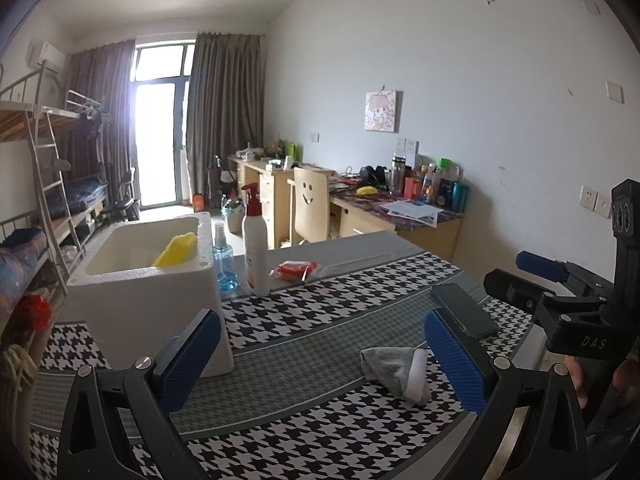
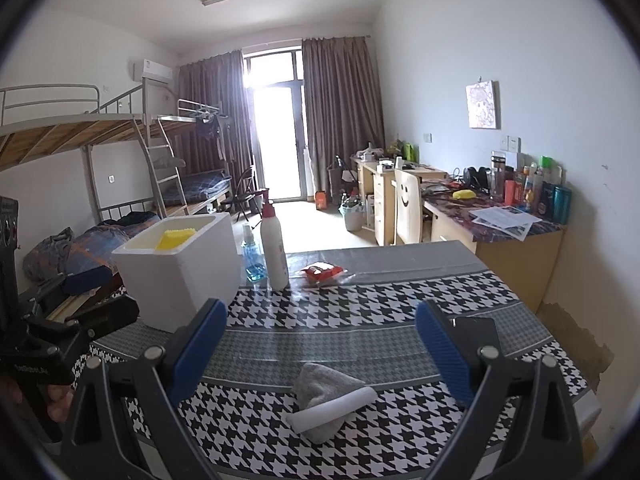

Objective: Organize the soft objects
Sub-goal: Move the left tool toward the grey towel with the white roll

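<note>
Houndstooth tablecloth [image 2: 360, 308] below; both grippers' fingers [image 1: 188, 356] [image 2: 440, 348] spread wide, empty, above grey cloth [image 2: 324, 392].

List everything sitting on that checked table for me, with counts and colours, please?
foam box: 1, white, left side of table
sponge: 1, yellow, inside foam box
pump bottle: 1, white with red pump, right of box
spray bottle: 1, clear blue, between box and pump bottle
packet: 1, red, far centre
phone: 1, dark, right side
cloth: 1, grey, near edge
foam roll: 1, white, on cloth
left claw: open
right claw: open
</note>
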Demonstrator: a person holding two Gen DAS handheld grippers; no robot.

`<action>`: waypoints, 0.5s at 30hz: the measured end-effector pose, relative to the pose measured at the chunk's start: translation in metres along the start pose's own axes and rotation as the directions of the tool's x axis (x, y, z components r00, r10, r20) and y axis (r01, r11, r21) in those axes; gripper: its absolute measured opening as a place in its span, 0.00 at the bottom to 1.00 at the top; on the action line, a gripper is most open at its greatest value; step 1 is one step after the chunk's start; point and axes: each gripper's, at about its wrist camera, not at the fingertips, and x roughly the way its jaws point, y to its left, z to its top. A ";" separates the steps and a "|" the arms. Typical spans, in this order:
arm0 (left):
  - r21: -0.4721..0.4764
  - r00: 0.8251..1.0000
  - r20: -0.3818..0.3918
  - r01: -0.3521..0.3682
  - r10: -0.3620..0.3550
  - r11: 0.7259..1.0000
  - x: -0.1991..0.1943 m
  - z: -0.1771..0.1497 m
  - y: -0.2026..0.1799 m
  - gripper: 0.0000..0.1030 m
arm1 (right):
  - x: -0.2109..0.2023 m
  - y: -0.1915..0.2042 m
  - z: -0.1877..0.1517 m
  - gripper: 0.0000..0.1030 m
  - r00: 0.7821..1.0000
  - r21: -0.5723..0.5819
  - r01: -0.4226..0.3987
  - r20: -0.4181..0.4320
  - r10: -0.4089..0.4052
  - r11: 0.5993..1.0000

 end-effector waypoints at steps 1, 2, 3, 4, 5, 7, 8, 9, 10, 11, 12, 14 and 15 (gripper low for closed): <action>0.000 1.000 -0.003 -0.001 0.001 1.000 0.001 0.000 0.000 0.99 | 0.000 -0.001 -0.001 0.95 1.000 0.000 0.002 -0.002 -0.002 1.000; -0.002 1.000 -0.005 0.000 0.000 1.000 0.003 -0.001 0.000 0.99 | 0.000 -0.002 -0.001 0.95 1.000 0.001 0.003 -0.004 -0.003 1.000; -0.006 1.000 -0.010 0.002 -0.002 1.000 0.004 -0.001 -0.001 0.99 | 0.001 -0.003 -0.002 0.95 1.000 0.003 0.006 -0.005 -0.006 1.000; -0.005 1.000 -0.012 0.004 -0.004 1.000 0.005 -0.002 -0.001 0.99 | 0.001 -0.004 -0.003 0.95 1.000 0.004 0.006 -0.008 -0.006 1.000; -0.002 1.000 -0.016 0.006 -0.006 1.000 0.006 -0.002 -0.002 0.99 | 0.001 -0.004 -0.004 0.95 1.000 0.005 0.006 -0.009 -0.006 1.000; 0.004 1.000 -0.024 0.005 -0.005 1.000 0.009 -0.003 -0.004 0.99 | 0.002 -0.006 -0.005 0.95 1.000 0.008 0.010 -0.014 -0.010 1.000; 0.005 1.000 -0.028 0.008 -0.008 1.000 0.011 -0.004 -0.006 0.99 | 0.002 -0.007 -0.005 0.95 1.000 0.008 0.012 -0.014 -0.012 1.000; 0.006 1.000 -0.029 0.010 -0.010 1.000 0.012 -0.004 -0.006 0.99 | 0.002 -0.008 -0.006 0.95 1.000 0.011 0.015 -0.014 -0.015 1.000; 0.004 0.999 -0.031 0.009 -0.009 1.000 0.013 -0.005 -0.006 0.99 | 0.002 -0.008 -0.007 0.95 1.000 0.013 0.015 -0.014 -0.014 1.000; 0.001 0.999 -0.033 0.010 -0.010 1.000 0.014 -0.005 -0.006 0.99 | 0.002 -0.009 -0.007 0.95 1.000 0.015 0.014 -0.016 -0.014 1.000; 0.000 0.999 -0.038 0.014 -0.014 1.000 0.015 -0.005 -0.006 0.99 | 0.002 -0.010 -0.008 0.95 1.000 0.015 0.016 -0.018 -0.015 1.000; -0.001 0.999 -0.040 0.013 -0.013 1.000 0.019 -0.005 -0.007 0.99 | 0.004 -0.011 -0.009 0.95 1.000 0.017 0.018 -0.023 -0.018 1.000; -0.001 0.999 -0.042 0.013 -0.013 1.000 0.020 -0.005 -0.007 0.99 | 0.004 -0.012 -0.009 0.95 1.000 0.018 0.018 -0.025 -0.018 1.000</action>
